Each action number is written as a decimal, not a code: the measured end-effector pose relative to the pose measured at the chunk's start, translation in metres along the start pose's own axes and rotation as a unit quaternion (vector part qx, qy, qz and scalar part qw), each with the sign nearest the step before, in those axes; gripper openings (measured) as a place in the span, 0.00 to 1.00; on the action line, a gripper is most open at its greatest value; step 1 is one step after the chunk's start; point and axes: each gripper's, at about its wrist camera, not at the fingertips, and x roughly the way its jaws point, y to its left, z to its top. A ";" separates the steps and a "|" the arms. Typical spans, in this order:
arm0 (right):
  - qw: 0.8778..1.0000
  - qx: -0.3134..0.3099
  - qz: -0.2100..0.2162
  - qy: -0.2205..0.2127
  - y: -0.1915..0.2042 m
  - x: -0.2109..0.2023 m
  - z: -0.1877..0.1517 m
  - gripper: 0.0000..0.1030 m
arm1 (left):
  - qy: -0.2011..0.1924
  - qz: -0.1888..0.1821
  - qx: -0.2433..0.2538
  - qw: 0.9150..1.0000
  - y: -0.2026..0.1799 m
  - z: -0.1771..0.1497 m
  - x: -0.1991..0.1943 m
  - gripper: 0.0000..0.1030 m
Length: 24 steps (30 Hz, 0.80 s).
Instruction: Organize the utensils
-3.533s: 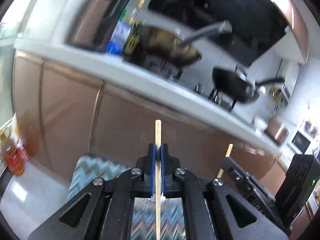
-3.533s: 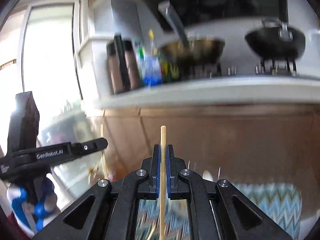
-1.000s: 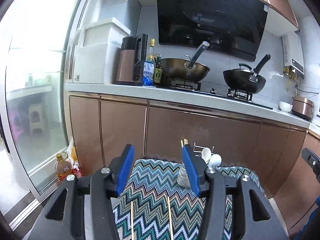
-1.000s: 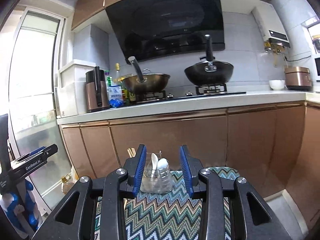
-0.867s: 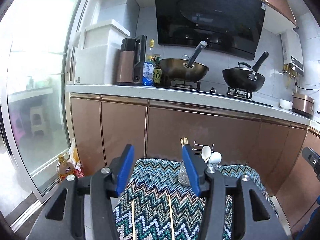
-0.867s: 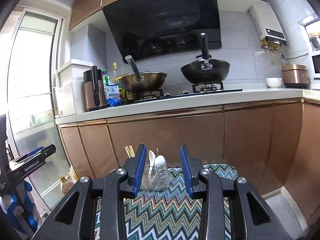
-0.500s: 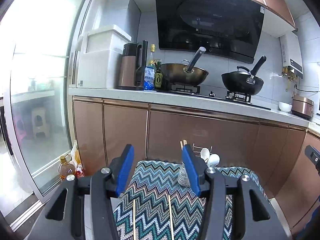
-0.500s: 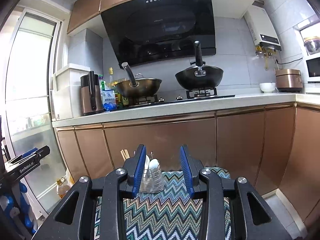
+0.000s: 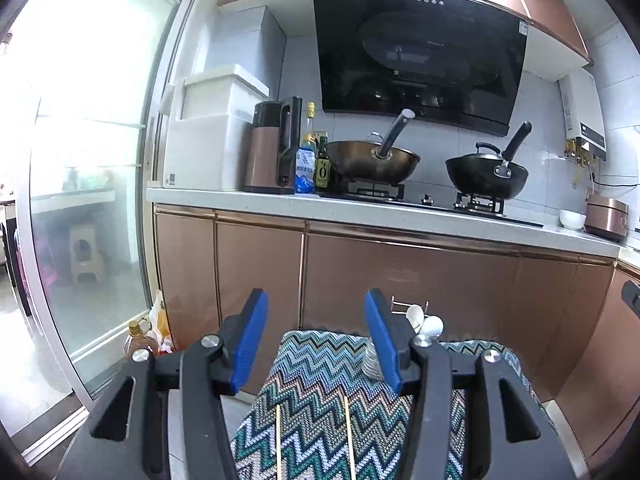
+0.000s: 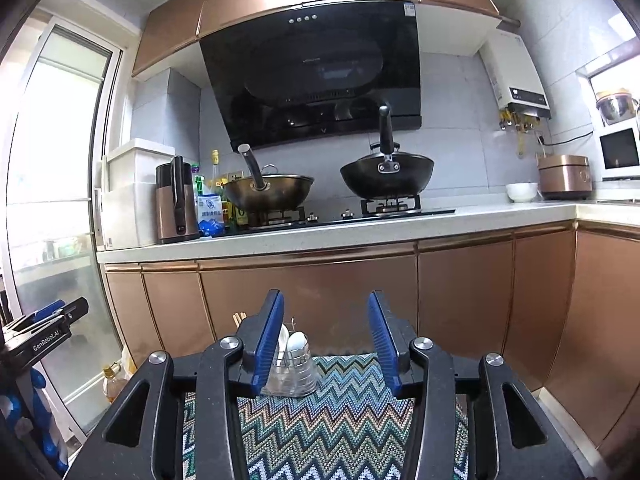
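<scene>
With both the left claw [image 9: 316, 338] and right claw [image 10: 326, 340] released and empty, line each squarely over one chopstick [image 9: 347, 436] on the near table [image 9: 320, 384] before clenching.

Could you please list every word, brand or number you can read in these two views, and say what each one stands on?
"GenRobot.AI": on the arm of the left tongs.
"0": on the dark bottle's label.
Blue and white packet: print too small to read.
Range hood: brand mark too blurred.
Water heater: panel unreadable.
</scene>
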 end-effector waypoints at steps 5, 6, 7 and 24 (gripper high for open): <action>1.000 -0.003 -0.001 -0.005 0.001 -0.003 0.001 0.49 | -0.017 0.010 0.002 1.000 0.002 0.002 -0.008 0.57; 1.000 -0.004 0.001 -0.006 0.002 -0.003 0.001 0.49 | -0.020 0.012 0.003 1.000 0.003 0.003 -0.010 0.57; 1.000 -0.005 0.002 -0.006 0.002 -0.003 0.002 0.49 | -0.021 0.014 0.004 1.000 0.003 0.003 -0.010 0.57; 1.000 -0.022 0.000 0.008 0.011 0.008 -0.008 0.61 | -0.022 0.033 0.024 0.999 0.000 -0.008 0.000 0.63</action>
